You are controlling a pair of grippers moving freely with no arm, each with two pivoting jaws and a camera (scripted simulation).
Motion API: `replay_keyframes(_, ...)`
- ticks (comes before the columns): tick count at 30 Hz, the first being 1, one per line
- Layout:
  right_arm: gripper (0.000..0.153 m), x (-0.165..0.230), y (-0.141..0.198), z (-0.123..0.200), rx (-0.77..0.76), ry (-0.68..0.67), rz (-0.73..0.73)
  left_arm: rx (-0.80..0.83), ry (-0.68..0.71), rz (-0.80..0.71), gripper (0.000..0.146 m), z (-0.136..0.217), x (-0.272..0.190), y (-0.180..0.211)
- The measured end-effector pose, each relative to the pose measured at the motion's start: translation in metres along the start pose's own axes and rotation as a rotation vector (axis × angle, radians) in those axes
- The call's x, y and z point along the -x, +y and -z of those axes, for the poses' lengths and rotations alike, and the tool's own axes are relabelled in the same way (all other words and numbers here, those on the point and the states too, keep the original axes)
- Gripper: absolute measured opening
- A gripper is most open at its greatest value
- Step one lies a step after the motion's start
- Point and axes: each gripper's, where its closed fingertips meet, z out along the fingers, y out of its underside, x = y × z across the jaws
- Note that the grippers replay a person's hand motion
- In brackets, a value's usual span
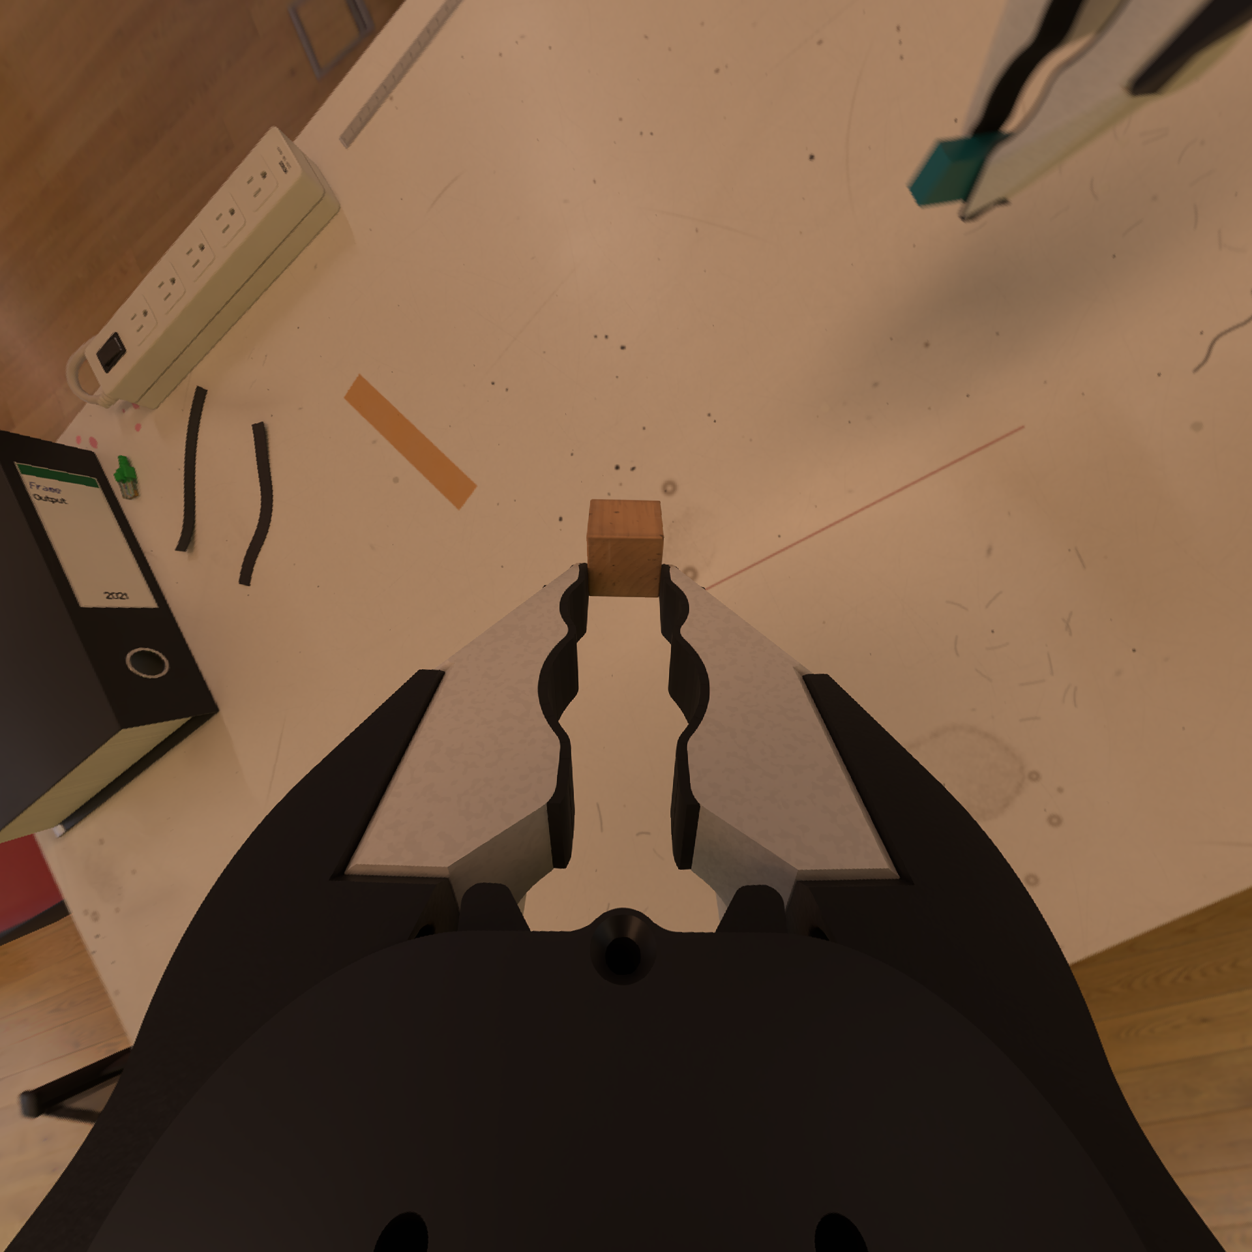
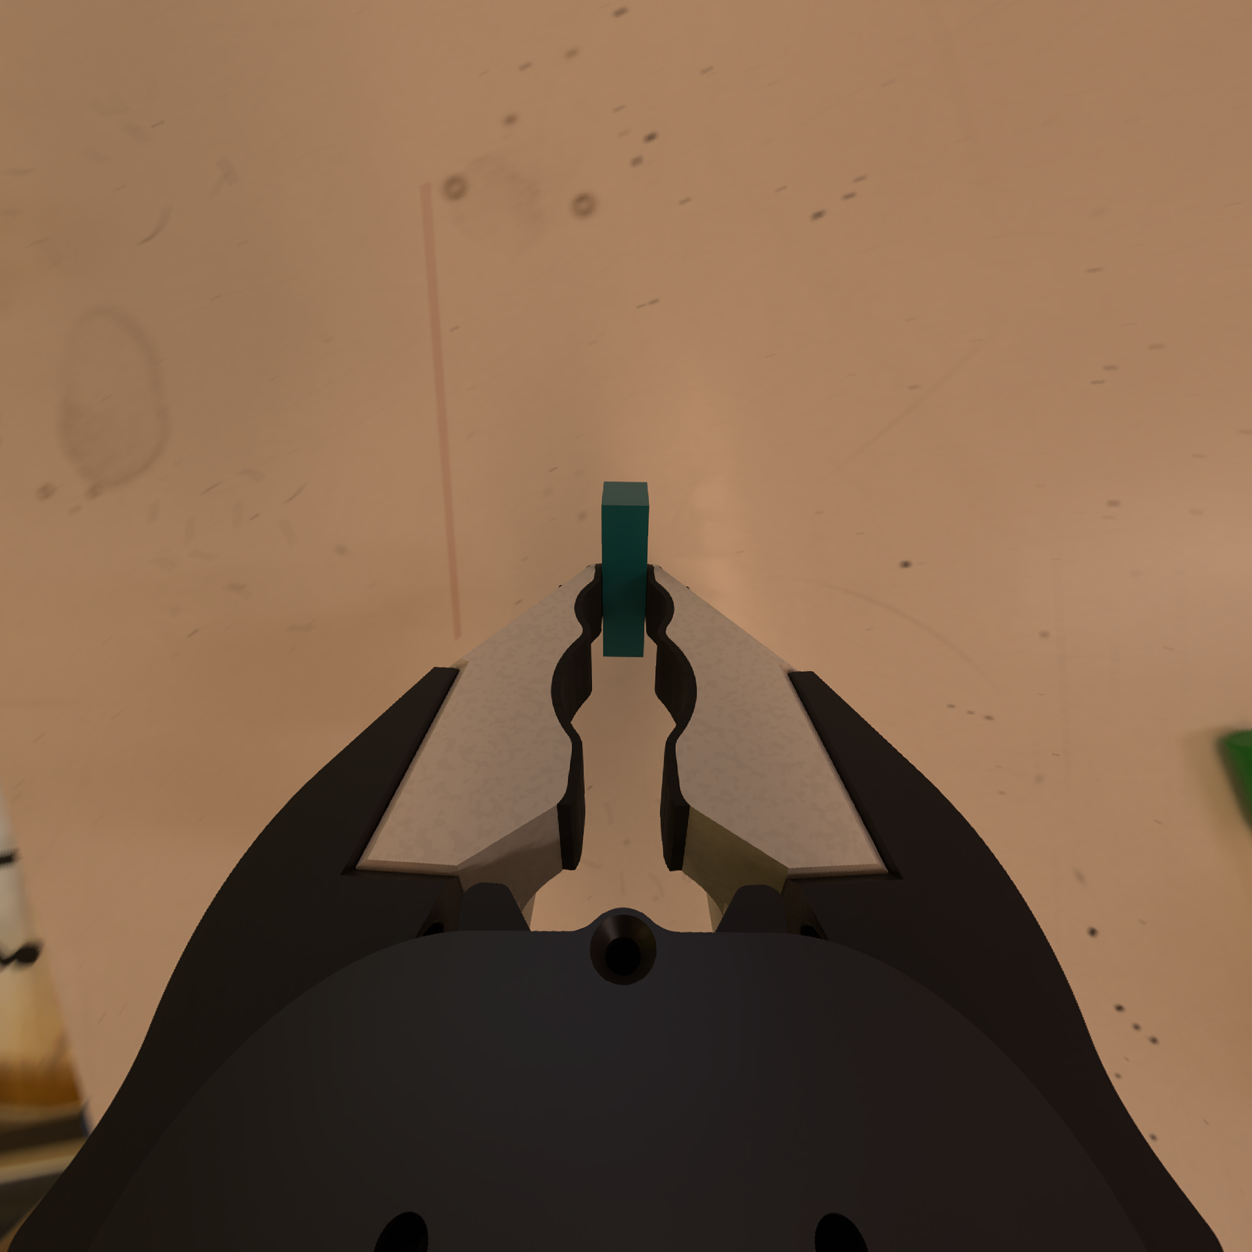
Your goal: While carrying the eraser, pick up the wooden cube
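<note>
Wooden cube (image 1: 624, 550), small and tan, sits pinched at the very tips of my left gripper (image 1: 624, 581), jaws narrowed flush on its sides above the scuffed cream tabletop (image 1: 779, 325). Farther off, my right gripper (image 2: 624, 576) clamps the slim teal eraser (image 2: 624, 576) upright. With so shallow a bite, I judge the cube could twist out on any jolt.

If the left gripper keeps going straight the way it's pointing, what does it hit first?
The wooden cube. It already sits between the left gripper's fingertips, seemingly gripped, so cube and gripper would likely meet the table beyond next; how far off that is isn't clear.
</note>
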Motion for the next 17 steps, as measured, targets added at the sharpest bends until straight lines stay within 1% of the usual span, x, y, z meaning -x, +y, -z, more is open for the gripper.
replay_keyframes(3,0.011,-0.018,-0.008,-0.005,-0.038,0.12,0.003,0.052,-0.002,-0.048,0.02,0.004,-0.009,-0.002)
replay_keyframes(6,0.011,-0.019,-0.021,-0.012,-0.087,0.163,0.044,0.145,-0.022,-0.12,0.02,0.0,-0.018,-0.006)
replay_keyframes(9,0.011,-0.009,-0.04,-0.021,-0.189,0.144,0.069,0.214,-0.031,-0.188,0.02,-0.011,-0.03,-0.013)
replay_keyframes(11,0.011,-0.002,-0.051,-0.027,-0.266,0.115,0.056,0.255,-0.022,-0.224,0.02,-0.021,-0.037,-0.017)
replay_keyframes(13,0.011,0.0,-0.06,-0.032,-0.349,0.095,0.018,0.277,-0.024,-0.26,0.02,-0.032,-0.044,-0.022)
replay_keyframes(17,0.011,0.004,-0.071,-0.037,-0.492,-0.015,-0.091,0.254,0.004,-0.275,0.02,-0.049,-0.057,-0.037)
